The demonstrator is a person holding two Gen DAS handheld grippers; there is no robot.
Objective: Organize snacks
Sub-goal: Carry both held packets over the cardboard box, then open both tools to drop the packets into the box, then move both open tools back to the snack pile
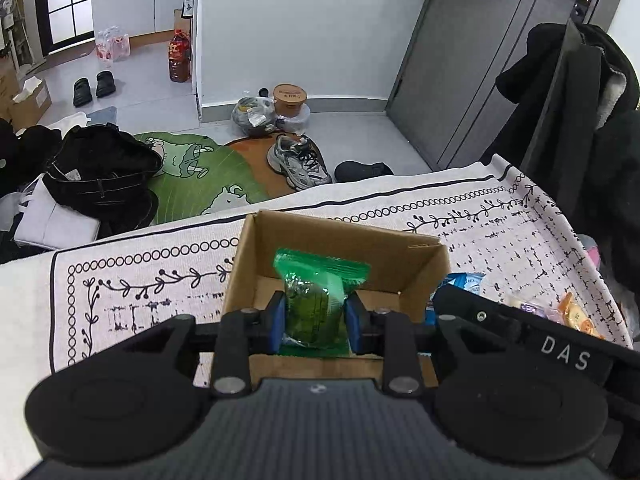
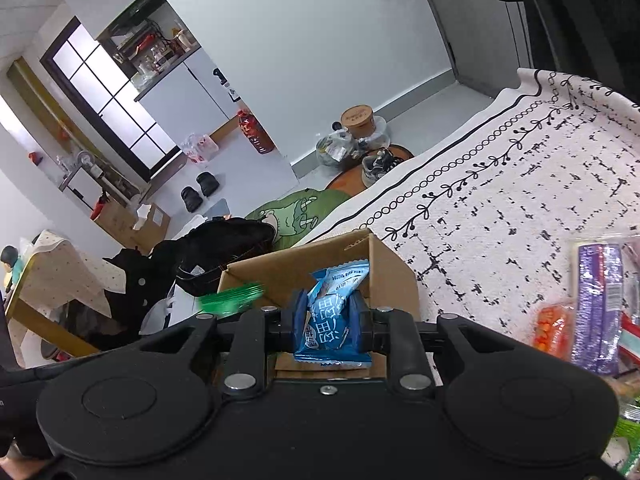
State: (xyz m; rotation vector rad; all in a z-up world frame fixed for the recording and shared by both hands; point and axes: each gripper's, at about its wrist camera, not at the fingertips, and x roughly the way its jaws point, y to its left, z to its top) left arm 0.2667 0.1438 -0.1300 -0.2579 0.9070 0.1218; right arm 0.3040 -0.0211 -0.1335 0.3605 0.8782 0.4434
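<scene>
An open cardboard box [image 1: 344, 240] stands on a white patterned cloth [image 1: 160, 280]. My left gripper [image 1: 315, 312] is shut on a green snack packet [image 1: 316, 296] and holds it over the box's opening. In the right wrist view my right gripper [image 2: 330, 320] is shut on a blue snack packet [image 2: 334, 316], held just above the same box [image 2: 392, 276]. The green packet [image 2: 232, 298] shows blurred at the box's left side there. The blue packet [image 1: 460, 282] peeks out to the right of the box in the left wrist view.
More snack packets lie on the cloth at the right: a purple one [image 2: 596, 304], an orange one [image 2: 554, 330] and others [image 1: 576, 314]. Beyond the table edge are shoes [image 1: 298, 160], black clothes [image 1: 100, 176], a green mat [image 1: 200, 184] and a grey door [image 1: 480, 60].
</scene>
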